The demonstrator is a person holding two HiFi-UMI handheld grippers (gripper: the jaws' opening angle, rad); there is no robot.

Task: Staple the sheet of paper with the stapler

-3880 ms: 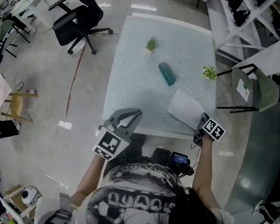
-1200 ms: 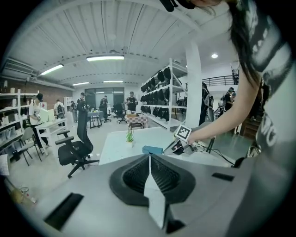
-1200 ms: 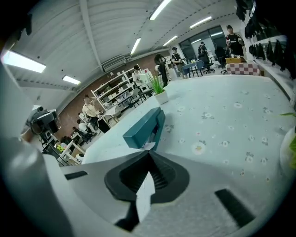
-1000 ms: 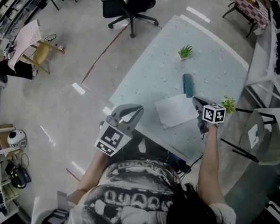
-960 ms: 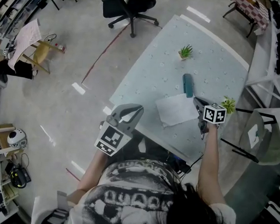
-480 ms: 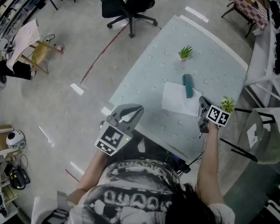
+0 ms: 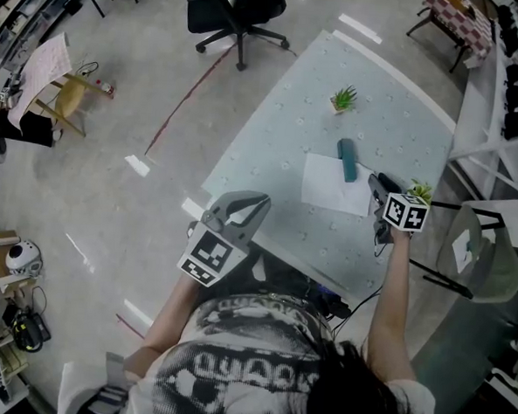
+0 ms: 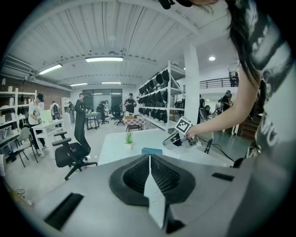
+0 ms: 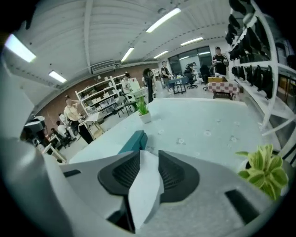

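Fingers of right gripper [image 7: 377,181], just opened and empty, hover beside sheet of paper [image 7: 328,187] under stapler [image 7: 348,159], centre right. Left gripper [image 7: 244,209] closed, empty.

Right hand-held gripper [image 9: 149,153]: just parted, empty

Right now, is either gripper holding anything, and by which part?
Nothing is held. The right gripper has just been opening its jaws; they stand apart by the right edge of the sheet of paper, with nothing gripped between them. The left gripper is shut, empty.
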